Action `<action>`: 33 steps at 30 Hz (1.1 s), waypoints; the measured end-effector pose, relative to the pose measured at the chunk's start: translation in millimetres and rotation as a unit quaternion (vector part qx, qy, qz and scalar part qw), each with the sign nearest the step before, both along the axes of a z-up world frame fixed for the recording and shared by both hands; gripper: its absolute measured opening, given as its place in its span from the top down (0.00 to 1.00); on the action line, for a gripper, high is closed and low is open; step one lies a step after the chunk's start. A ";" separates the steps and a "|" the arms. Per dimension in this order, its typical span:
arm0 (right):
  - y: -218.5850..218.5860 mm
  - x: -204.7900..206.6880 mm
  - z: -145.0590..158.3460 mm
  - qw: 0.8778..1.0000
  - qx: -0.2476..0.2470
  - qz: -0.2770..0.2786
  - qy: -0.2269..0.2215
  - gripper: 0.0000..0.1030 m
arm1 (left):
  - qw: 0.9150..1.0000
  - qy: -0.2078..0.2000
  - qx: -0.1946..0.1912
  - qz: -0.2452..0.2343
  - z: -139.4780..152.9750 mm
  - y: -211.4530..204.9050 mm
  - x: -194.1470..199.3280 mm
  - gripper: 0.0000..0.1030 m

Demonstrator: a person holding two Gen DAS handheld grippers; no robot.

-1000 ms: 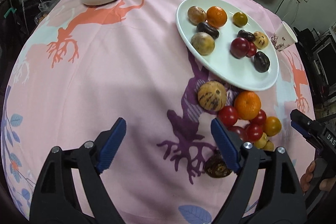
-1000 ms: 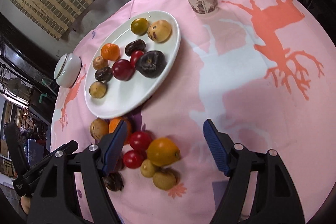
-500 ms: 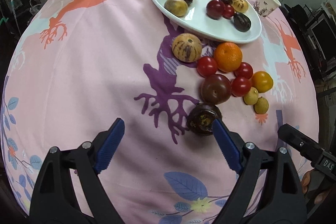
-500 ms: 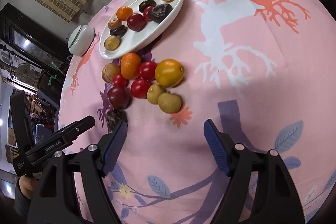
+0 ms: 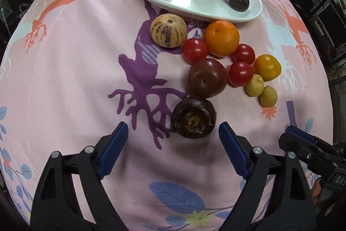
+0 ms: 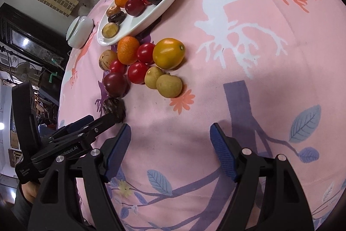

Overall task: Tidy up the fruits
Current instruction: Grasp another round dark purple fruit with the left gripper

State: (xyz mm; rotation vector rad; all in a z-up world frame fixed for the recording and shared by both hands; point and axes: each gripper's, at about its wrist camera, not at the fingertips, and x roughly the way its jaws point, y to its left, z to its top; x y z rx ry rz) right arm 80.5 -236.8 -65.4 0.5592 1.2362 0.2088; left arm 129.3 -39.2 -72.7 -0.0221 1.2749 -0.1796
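Since the earlier frames both grippers had drawn back toward the near cloth edge; the fruit pile now lay farther ahead. Wrinkled dark mangosteen [image 5: 193,118] sat on pink printed cloth [image 5: 75,70], just ahead of the left gripper [image 5: 173,140], jaws apart, nothing between. Glossy oval plate [image 5: 248,12] held smooth round fruit. Right gripper [image 6: 170,140] pointed steeply down, jaws apart, empty.
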 end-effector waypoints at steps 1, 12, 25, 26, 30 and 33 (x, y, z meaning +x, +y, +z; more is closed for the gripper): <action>0.6 0.3 -0.5 1.000 -0.002 0.003 0.001 0.26 | 1.000 0.003 -0.002 -0.001 -2.1 -1.5 1.7 0.15; 2.2 3.7 1.5 1.000 -0.024 0.017 -0.009 0.26 | 0.999 -0.009 0.012 -0.036 -2.6 -7.8 11.1 0.58; 14.6 24.1 14.2 0.996 -0.078 0.035 -0.033 0.26 | 1.000 0.001 0.002 0.014 -4.9 44.8 2.9 0.58; 20.8 26.2 18.1 0.995 -0.083 0.049 -0.041 0.26 | 1.000 0.002 0.000 0.016 -4.9 46.3 3.3 0.58; 58.1 32.6 31.3 0.987 -0.066 0.125 -0.075 0.26 | 1.000 -0.005 0.003 0.012 -3.7 49.9 3.0 0.58; 82.9 42.5 22.8 0.986 -0.039 0.152 -0.060 0.27 | 1.000 -0.010 0.007 0.006 -2.2 56.6 2.6 0.58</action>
